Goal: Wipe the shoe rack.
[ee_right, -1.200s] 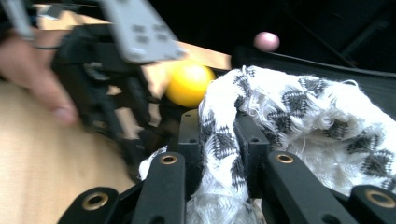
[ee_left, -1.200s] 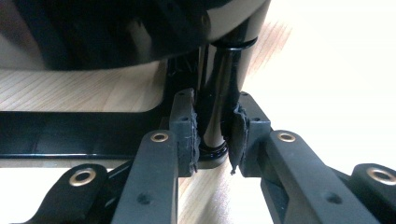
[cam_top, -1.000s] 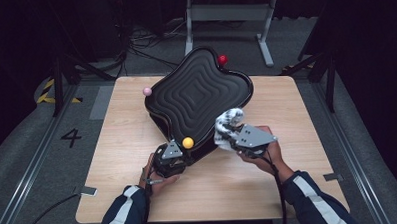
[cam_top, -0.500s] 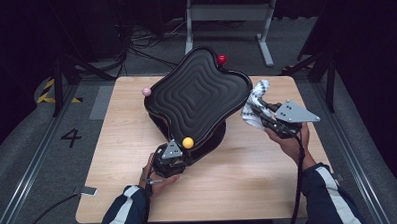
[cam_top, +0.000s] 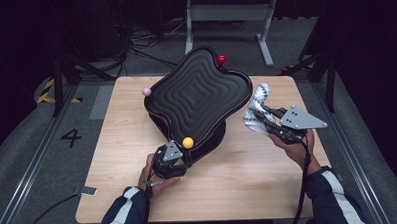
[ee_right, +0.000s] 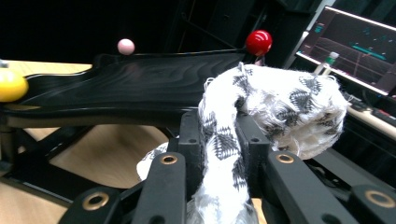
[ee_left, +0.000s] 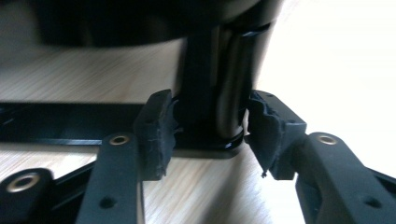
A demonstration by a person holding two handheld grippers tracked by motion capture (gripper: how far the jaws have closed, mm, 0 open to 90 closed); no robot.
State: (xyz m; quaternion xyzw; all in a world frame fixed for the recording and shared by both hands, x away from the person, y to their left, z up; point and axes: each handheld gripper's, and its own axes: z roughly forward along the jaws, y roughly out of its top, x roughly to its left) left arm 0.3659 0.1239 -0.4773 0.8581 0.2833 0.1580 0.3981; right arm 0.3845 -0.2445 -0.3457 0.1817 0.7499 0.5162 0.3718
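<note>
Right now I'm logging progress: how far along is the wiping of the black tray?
Done: the right gripper has the patterned cloth clamped. In hand: the left gripper, jaws just opening, straddles the stand's post. Left: the cloth is off the wavy black tray, so wiping remains.

A black numeral "4" (cam_top: pixel 71 137) stands on the grey floor left of the table.

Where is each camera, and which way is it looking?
High view: above the table, looking forward and down; both forearms, left gripper and right gripper show.
Left gripper view: on that gripper, low, facing the tray's black post between its just-opened jaws.
Right gripper view: on that gripper, facing the tray; jaws pinch a cloth.
Shared: yellow ball, high and right gripper views.
</note>
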